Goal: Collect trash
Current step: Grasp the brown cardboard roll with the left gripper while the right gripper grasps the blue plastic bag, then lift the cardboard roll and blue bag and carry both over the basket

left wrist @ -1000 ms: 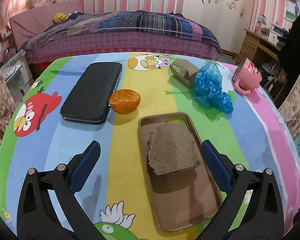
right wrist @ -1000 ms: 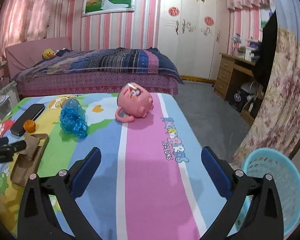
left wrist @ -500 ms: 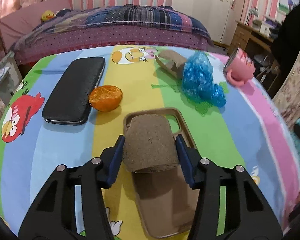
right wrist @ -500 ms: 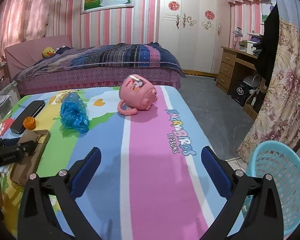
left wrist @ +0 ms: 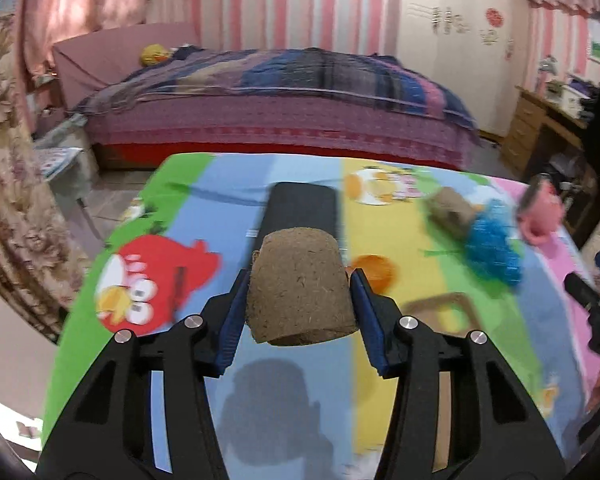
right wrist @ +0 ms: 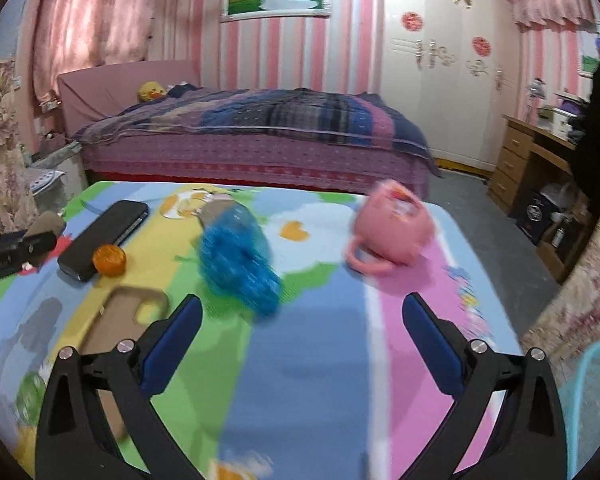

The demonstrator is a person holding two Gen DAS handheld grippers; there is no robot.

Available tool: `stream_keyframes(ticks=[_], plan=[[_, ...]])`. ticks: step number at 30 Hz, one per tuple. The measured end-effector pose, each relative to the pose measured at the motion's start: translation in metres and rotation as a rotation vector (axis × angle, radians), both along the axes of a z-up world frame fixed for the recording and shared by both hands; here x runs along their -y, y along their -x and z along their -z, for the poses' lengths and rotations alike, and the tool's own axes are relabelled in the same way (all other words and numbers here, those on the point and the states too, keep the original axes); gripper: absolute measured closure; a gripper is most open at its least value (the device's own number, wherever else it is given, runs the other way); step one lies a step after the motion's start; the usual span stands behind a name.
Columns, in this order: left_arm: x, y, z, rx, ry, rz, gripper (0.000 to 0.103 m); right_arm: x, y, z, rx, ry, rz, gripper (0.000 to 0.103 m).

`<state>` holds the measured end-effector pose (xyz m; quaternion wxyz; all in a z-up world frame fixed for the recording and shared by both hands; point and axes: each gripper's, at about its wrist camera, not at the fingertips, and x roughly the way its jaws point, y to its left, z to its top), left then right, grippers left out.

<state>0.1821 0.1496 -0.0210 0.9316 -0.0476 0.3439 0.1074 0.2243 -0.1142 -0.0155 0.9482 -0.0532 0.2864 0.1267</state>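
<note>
My left gripper [left wrist: 298,304] is shut on a brown piece of cardboard [left wrist: 300,288], bowed between the blue pads and lifted above the cartoon tablecloth [left wrist: 172,208]. My right gripper [right wrist: 302,344] stands open over the cloth with nothing between its fingers. Ahead of it lies a crumpled blue plastic bag [right wrist: 238,260], also in the left wrist view as the blue bag [left wrist: 490,254]. A brown cardboard tube [left wrist: 450,210] lies behind the bag. An orange half [right wrist: 109,260] rests beside a black case [right wrist: 104,232]. The left gripper with its cardboard [right wrist: 46,224] shows at the left edge.
A brown phone case [right wrist: 116,320] lies on the cloth, seen also as the phone case [left wrist: 446,312]. A pink mug [right wrist: 392,228] lies tipped on its side. A light blue basket [right wrist: 592,400] stands off the table's right edge. A bed [right wrist: 252,140] fills the background.
My left gripper shut on the cardboard that lay on the phone case and lifted it up and to the left. My right gripper swung left toward the blue bag.
</note>
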Motion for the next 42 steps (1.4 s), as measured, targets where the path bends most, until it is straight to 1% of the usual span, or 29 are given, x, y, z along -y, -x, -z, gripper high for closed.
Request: stream_keyframes(ticks=[3, 4, 6, 7, 9, 10, 11, 13, 14, 15, 17, 19, 24, 28, 29, 33, 35, 39, 42], plan=[[-0.025, -0.001, 0.000, -0.001, 0.025, -0.042, 0.053, -0.020, -0.017, 0.004, -0.018, 0.020, -0.024, 0.005], [-0.030, -0.001, 0.000, 0.001, 0.026, -0.057, 0.053, -0.029, -0.029, 0.009, -0.041, 0.028, -0.035, 0.005], [-0.042, -0.001, -0.001, 0.001, 0.016, -0.096, 0.053, -0.036, -0.039, 0.013, -0.070, 0.031, -0.043, 0.006], [-0.048, -0.001, -0.001, 0.000, 0.022, -0.110, 0.053, -0.044, -0.050, 0.018, -0.101, 0.038, -0.051, 0.007], [-0.058, -0.002, 0.001, -0.001, 0.054, -0.120, 0.053, -0.050, -0.057, 0.022, -0.124, 0.053, -0.062, 0.017], [-0.062, -0.002, 0.003, -0.003, 0.070, -0.124, 0.053, -0.058, -0.063, 0.028, -0.148, 0.071, -0.076, 0.020], [-0.063, -0.003, 0.005, -0.007, 0.073, -0.127, 0.053, -0.059, -0.064, 0.030, -0.159, 0.073, -0.087, 0.025], [-0.064, -0.004, 0.008, -0.016, 0.065, -0.134, 0.053, -0.066, -0.068, 0.038, -0.187, 0.083, -0.108, 0.041], [-0.064, -0.004, 0.008, -0.016, 0.060, -0.135, 0.053, -0.067, -0.069, 0.040, -0.194, 0.085, -0.113, 0.054], [-0.064, -0.004, 0.007, -0.014, 0.061, -0.134, 0.053, -0.068, -0.069, 0.039, -0.187, 0.077, -0.122, 0.062], [-0.062, -0.003, 0.005, -0.006, 0.065, -0.130, 0.053, -0.066, -0.065, 0.036, -0.161, 0.062, -0.125, 0.066], [-0.060, -0.002, 0.003, 0.002, 0.065, -0.125, 0.053, -0.060, -0.060, 0.031, -0.134, 0.055, -0.109, 0.067], [-0.047, 0.000, -0.005, 0.019, 0.049, -0.098, 0.053, -0.024, -0.031, 0.008, -0.068, 0.010, -0.059, 0.068], [-0.032, 0.002, -0.013, 0.040, 0.069, -0.069, 0.053, 0.007, -0.006, -0.004, -0.031, -0.005, -0.015, 0.068], [-0.026, 0.003, -0.016, 0.046, 0.071, -0.055, 0.053, 0.018, 0.002, -0.008, -0.019, -0.001, -0.001, 0.068], [0.005, 0.005, -0.024, 0.060, 0.033, 0.005, 0.053, 0.054, 0.030, -0.023, 0.017, 0.016, 0.051, 0.068], [0.022, 0.005, -0.027, 0.064, 0.029, 0.037, 0.053, 0.073, 0.044, -0.030, 0.024, 0.020, 0.075, 0.068], [0.052, 0.007, -0.032, 0.070, 0.036, 0.086, 0.053, 0.103, 0.063, -0.035, 0.039, 0.047, 0.123, 0.068], [0.076, 0.009, -0.035, 0.075, 0.026, 0.116, 0.053, 0.128, 0.077, -0.035, 0.039, 0.051, 0.162, 0.068]])
